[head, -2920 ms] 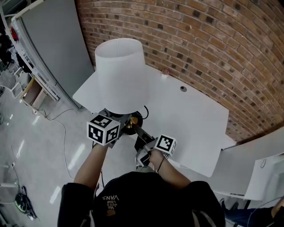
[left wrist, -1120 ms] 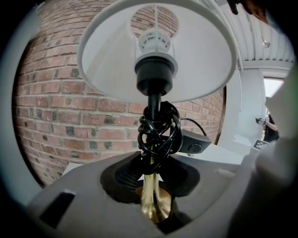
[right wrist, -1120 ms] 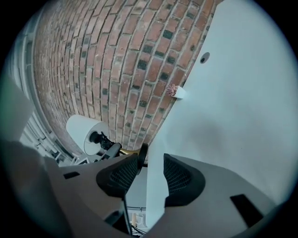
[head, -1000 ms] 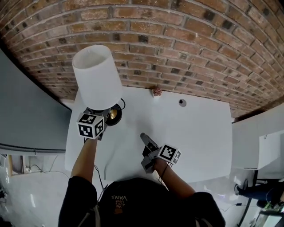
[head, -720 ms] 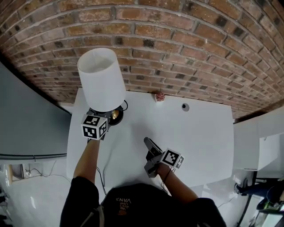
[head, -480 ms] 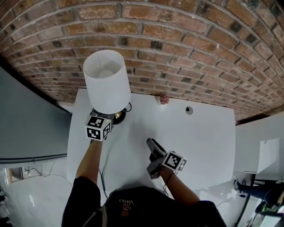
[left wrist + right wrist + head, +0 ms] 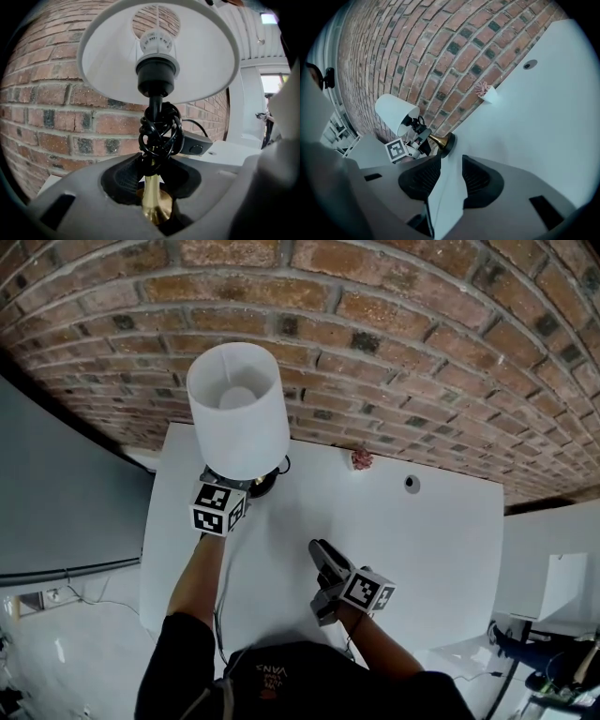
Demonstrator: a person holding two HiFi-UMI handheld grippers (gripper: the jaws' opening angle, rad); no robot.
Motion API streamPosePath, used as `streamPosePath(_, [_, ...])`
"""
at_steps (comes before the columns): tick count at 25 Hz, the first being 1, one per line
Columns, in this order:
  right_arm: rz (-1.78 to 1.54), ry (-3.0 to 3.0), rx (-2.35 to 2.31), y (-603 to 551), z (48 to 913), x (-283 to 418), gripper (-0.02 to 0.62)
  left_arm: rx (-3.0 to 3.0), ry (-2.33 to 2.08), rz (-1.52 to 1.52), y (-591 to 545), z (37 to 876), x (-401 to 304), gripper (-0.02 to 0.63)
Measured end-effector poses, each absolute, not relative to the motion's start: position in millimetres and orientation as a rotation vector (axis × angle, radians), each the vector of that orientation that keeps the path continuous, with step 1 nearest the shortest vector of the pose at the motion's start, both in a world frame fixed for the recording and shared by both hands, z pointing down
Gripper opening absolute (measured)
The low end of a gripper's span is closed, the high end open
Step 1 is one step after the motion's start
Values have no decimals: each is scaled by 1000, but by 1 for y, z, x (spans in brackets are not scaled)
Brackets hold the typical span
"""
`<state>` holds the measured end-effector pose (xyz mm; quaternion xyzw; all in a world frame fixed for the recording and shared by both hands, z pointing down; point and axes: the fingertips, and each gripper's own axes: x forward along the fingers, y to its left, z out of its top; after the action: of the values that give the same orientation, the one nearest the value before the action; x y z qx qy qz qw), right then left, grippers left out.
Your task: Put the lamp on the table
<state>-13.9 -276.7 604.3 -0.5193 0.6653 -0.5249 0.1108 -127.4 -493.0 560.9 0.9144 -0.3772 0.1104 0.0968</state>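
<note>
**Lamp (image 7: 240, 418) upright at the table's (image 7: 441, 531) far left corner, left gripper (image 7: 240, 491) clamped on it.**

The left gripper grips the brass stem (image 7: 153, 199) just above the base (image 7: 448, 142). The black cord (image 7: 160, 133) is coiled round the stem above the jaws, and the white shade (image 7: 159, 56) is overhead. The lamp's long axis is vertical. The base is at or just over the table, close to the brick wall (image 7: 422, 343); contact cannot be confirmed. The right gripper (image 7: 323, 561) is well apart, over the near middle of the table, its jaws closing with nothing between them. Judgement: the lamp rises straight ahead of the left gripper, so set-down and release fall to that gripper alone.
</note>
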Motion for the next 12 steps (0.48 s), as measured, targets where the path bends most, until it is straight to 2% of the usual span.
streamPosePath(12, [-1551, 1999, -1525, -287, 613, -18, 141, 2741, -1142, 310, -500, 574, -127, 117])
